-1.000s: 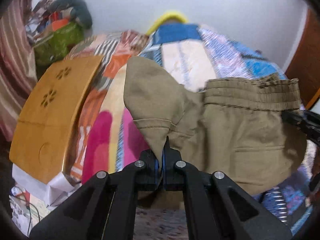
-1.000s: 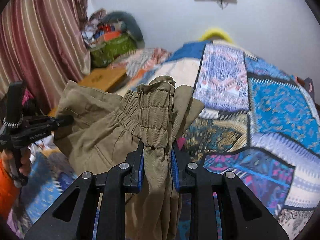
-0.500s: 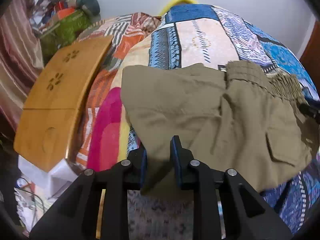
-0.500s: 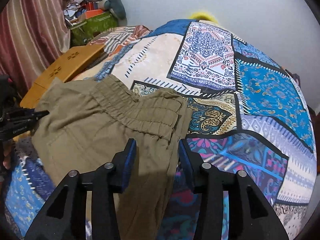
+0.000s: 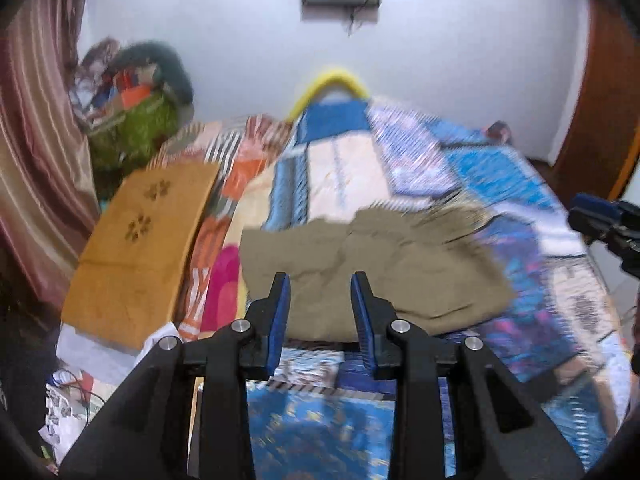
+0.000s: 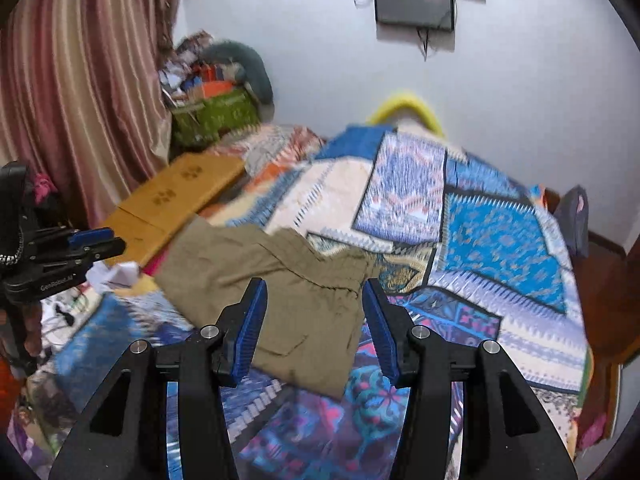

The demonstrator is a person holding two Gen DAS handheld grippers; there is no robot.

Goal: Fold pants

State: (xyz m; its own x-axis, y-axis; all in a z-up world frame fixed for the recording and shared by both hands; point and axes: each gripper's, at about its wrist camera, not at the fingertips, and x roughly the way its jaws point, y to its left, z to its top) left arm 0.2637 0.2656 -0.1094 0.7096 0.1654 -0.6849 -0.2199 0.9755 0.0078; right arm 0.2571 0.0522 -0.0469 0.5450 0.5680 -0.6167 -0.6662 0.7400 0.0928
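Note:
Khaki pants (image 5: 376,264) lie folded in a flat bundle on the patchwork bedspread (image 5: 344,168). In the right wrist view the pants (image 6: 280,280) show their elastic waistband and a back pocket. My left gripper (image 5: 322,280) is open and empty, held back from the near edge of the pants. My right gripper (image 6: 316,286) is open and empty, raised above the pants' near right part. The right gripper's blue tip shows at the right edge of the left wrist view (image 5: 600,220); the left gripper shows at the left of the right wrist view (image 6: 86,242).
A wooden board (image 5: 140,248) lies along the bed's left side, by a striped curtain (image 5: 36,160). A green bag with clutter (image 5: 132,128) stands at the far left corner. Papers and cables (image 5: 80,388) lie on the floor. A dark box (image 6: 416,0) hangs on the wall.
Both grippers were shut on the pants and holding them up. They laid the pants on the bed, opened, let go and drew back and up.

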